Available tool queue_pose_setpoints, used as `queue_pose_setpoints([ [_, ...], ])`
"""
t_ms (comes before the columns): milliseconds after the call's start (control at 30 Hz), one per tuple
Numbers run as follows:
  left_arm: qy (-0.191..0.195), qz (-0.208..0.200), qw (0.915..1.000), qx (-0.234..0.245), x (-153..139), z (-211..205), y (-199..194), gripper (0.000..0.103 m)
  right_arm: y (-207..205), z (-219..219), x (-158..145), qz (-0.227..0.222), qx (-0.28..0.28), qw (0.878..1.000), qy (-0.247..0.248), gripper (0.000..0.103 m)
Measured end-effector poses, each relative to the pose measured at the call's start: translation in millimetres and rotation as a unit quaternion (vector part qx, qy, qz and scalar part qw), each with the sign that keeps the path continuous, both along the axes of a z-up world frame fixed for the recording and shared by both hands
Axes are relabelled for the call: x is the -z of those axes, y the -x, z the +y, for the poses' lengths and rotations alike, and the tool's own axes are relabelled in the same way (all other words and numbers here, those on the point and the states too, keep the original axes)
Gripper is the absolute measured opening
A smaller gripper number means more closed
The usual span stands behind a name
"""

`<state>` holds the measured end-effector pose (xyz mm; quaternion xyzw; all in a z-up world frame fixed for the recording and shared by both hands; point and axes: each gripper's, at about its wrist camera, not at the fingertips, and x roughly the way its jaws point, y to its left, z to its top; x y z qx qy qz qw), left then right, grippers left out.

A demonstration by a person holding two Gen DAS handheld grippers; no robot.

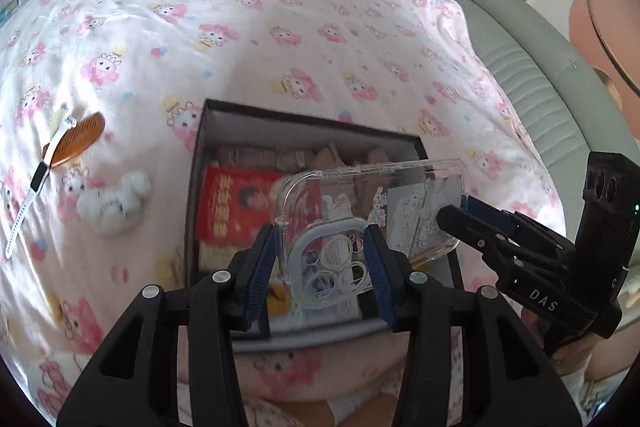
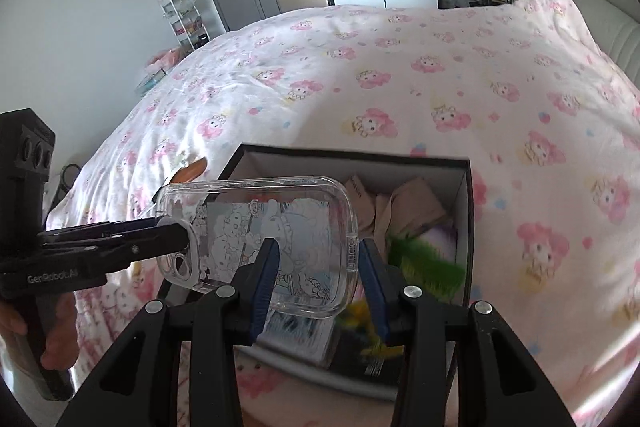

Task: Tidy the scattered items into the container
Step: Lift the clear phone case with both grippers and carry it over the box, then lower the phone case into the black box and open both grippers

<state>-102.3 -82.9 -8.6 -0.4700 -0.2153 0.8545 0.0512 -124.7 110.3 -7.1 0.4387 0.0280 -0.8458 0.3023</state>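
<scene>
A clear phone case (image 1: 372,203) with cartoon stickers hangs over an open black box (image 1: 304,125) on the bed. My left gripper (image 1: 322,267) is shut on its camera end; my right gripper (image 1: 460,213) is shut on the other end. In the right wrist view the case (image 2: 280,227) sits between my right gripper's fingers (image 2: 318,279), and my left gripper (image 2: 176,231) clamps its left end. The box (image 2: 468,211) holds folded beige cloth, a red packet (image 1: 236,203) and a green furry item (image 2: 424,263). A brown comb (image 1: 78,139), a white watch (image 1: 36,183) and a white plush toy (image 1: 116,199) lie left of the box.
The bed is covered by a pink cartoon-print sheet (image 2: 400,75). A grey padded headboard (image 1: 532,83) runs along the right. A wardrobe and shelf rack (image 2: 188,15) stand beyond the bed's far end.
</scene>
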Motion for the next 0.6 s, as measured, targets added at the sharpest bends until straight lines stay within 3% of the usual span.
queue_pose_setpoints([
  [233, -0.028, -0.041, 0.9984, -0.027, 33.3, -23.7, 36.5, 0.045, 43.5, -20.4, 29.4, -0.022, -0.021, 1.000, 0.000, 0.038],
  [600, 0.000, -0.081, 0.9958, -0.043, 70.9, -22.6, 64.1, 0.045, 64.4, -28.4, 75.7, -0.072, -0.016, 0.997, -0.015, 0.038],
])
